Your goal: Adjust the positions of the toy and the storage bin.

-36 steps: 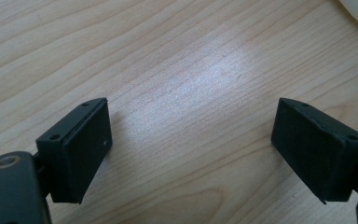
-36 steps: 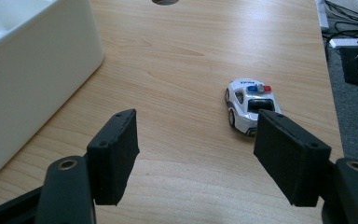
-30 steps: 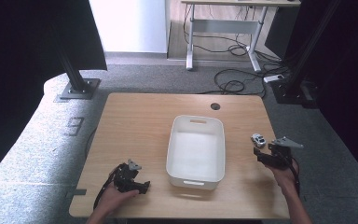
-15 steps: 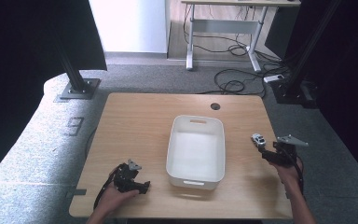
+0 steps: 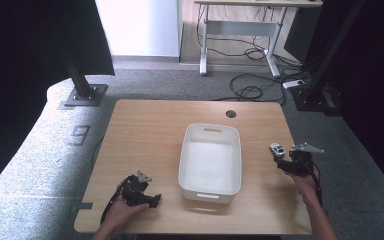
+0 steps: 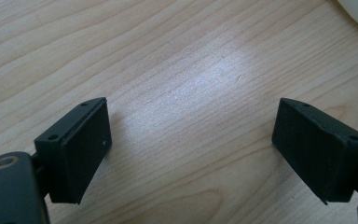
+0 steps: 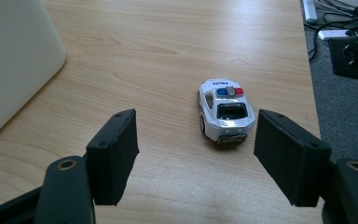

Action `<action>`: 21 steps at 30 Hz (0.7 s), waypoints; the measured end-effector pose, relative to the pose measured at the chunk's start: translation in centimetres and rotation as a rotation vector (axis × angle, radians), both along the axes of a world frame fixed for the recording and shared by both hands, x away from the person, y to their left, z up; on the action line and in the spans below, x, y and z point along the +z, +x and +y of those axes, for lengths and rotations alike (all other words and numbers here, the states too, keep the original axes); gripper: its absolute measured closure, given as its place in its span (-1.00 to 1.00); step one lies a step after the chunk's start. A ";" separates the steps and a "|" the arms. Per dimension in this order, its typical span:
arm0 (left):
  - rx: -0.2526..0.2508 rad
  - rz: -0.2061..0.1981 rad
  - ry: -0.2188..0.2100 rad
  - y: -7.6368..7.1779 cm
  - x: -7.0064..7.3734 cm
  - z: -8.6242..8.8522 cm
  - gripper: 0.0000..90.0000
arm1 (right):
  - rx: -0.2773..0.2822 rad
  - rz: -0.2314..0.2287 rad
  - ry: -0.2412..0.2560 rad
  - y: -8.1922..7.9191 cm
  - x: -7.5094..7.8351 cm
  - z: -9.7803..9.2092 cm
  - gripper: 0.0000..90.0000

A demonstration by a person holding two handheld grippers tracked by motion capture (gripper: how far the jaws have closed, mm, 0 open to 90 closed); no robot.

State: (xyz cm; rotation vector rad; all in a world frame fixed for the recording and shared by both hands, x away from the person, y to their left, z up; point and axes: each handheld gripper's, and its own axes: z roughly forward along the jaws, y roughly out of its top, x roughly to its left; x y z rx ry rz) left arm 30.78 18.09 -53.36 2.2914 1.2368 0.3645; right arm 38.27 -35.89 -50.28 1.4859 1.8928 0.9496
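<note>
Currently, from the high view: right tool poised just behind toy police car near the tabletop's right edge, white bin at centre, left tool resting low, near the front edge. Right gripper view: jaws wide, car ahead, nearer the right jaw; best shifted right to centre before closing on its sides. Left gripper view: jaws wide, nothing between.
</note>
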 end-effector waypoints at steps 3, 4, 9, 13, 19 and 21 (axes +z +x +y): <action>-0.001 -0.001 0.000 0.0 0.0 0.0 -0.74 | -0.002 0.009 0.013 0.2 -0.2 0.0 -0.34; -0.002 -0.001 -0.001 0.0 0.0 0.0 -0.74 | -0.001 0.021 0.017 0.4 -0.3 -0.1 -0.34; -0.002 0.000 0.000 0.0 0.0 0.0 -0.74 | -0.012 0.022 0.007 0.8 -0.6 -0.3 -0.34; -0.002 -0.001 0.000 0.0 0.0 0.0 -0.74 | -0.026 0.034 -0.019 1.2 -0.7 -0.3 -0.35; -0.003 -0.002 -0.001 0.0 0.0 0.0 -0.74 | -0.032 0.037 -0.028 2.0 -0.5 0.2 -0.36; -0.003 -0.003 -0.002 0.0 0.0 0.0 -0.74 | -0.032 0.041 -0.030 2.2 -0.4 0.3 -0.37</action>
